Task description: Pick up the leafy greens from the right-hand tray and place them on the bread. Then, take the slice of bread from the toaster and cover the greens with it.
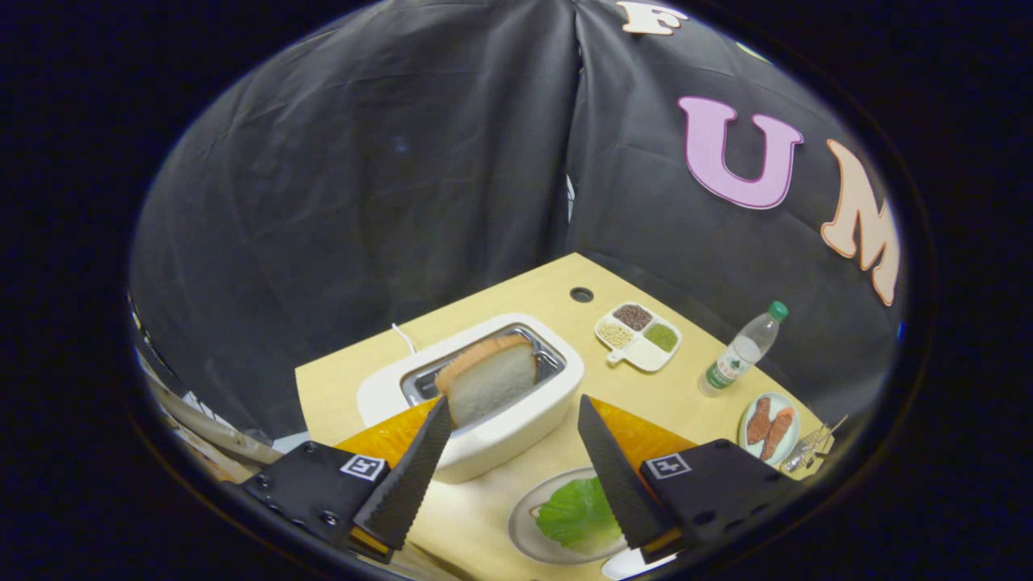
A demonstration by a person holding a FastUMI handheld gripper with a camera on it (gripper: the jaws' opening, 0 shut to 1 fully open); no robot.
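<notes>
A slice of bread [488, 378] with a brown crust stands tilted in the slot of the white toaster [524, 424]. My gripper [512, 403] is open above the toaster's near side. The slice is between the fingers, close to the left fingertip [440, 411], and well apart from the right one. Closer to me, a leafy green [575, 512] lies on a pale plate [520, 528] between the fingers, partly hidden by the right finger. Whatever lies beneath the leaf is hidden.
On the wooden table [686, 395], beyond the toaster to the right, are a divided dish of grains [639, 336], a water bottle [741, 352], a small plate of meat slices [768, 428] and some cutlery [813, 444]. The far table edge meets the black cloth wall.
</notes>
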